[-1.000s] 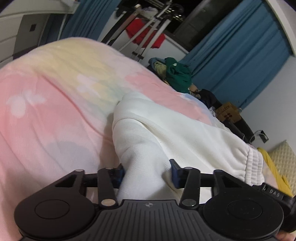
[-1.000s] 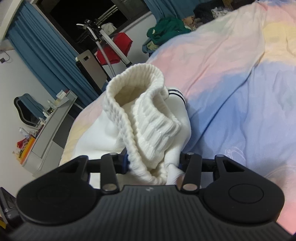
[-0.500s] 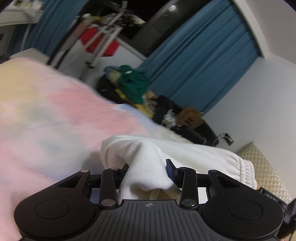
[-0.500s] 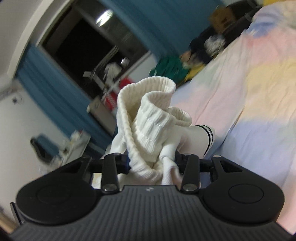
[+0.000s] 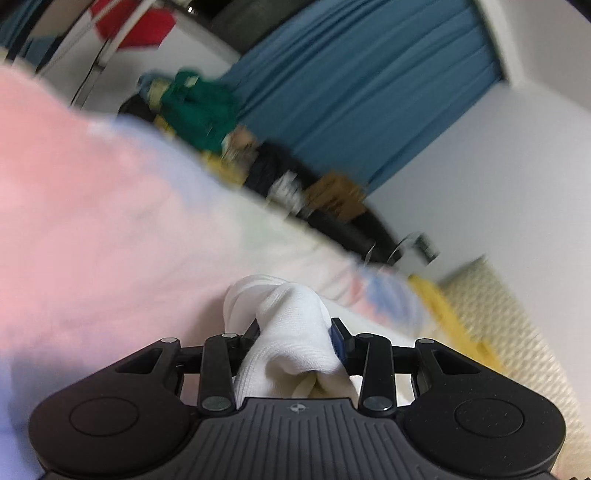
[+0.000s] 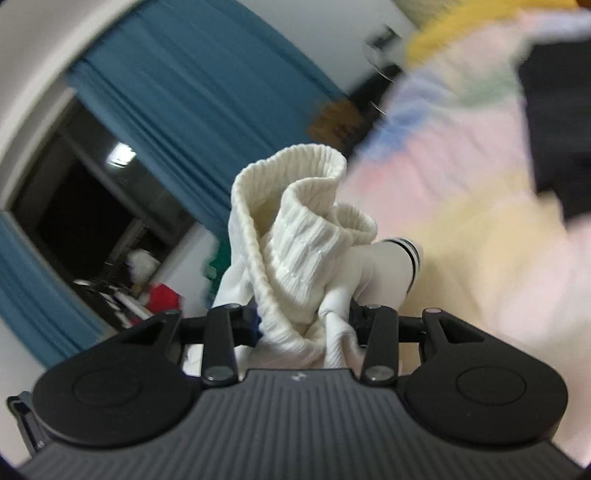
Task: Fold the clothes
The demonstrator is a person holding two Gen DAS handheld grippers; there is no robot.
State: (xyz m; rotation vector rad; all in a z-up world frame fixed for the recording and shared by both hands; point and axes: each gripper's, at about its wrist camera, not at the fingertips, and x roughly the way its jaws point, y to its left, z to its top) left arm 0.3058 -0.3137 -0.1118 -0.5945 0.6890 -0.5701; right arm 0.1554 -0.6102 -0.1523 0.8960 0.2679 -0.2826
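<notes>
two grippers each hold a bit of the same white sweatshirt (image 5: 291, 332). the left gripper (image 5: 295, 338) has its jaws pulled close together, pinching a thick, soft bunch of the plain white cloth. the cloth fills the gap between the fingers and puffs out in front of them. the right gripper (image 6: 303, 319) is pinched shut too. it grips the ribbed cuff (image 6: 295, 229) of the sweatshirt (image 6: 384, 266), and the knit band stands up in a curly loop above the fingers. just to the right of that loop, a white fold with thin black stripes (image 6: 410, 254) pokes out.

the sweatshirt is up off the bed in both views, bunched in the grippers and not spread flat. under and behind it lies the bed sheet (image 5: 92, 229), which is pink, pale blue and pale yellow. the same sheet (image 6: 461, 221) fills the right side of the right wrist view.

both views are blurry. at the far edge of the bed, in the left wrist view, sits a pile of clothes with a green garment (image 5: 195, 107) on top. beside it are dark things and a brown cardboard box (image 5: 336, 195). blue curtains (image 5: 369, 88) hang behind them. something red (image 5: 133, 26) shows at the top left. a cream quilted headboard (image 5: 517, 332) is at the right, with a yellow cloth (image 5: 443, 314) next to it. in the right wrist view there is a dark window (image 6: 85, 206) between blue curtains (image 6: 207, 92), and a dark patch (image 6: 557, 122) on the sheet at the right that i cannot make out.
</notes>
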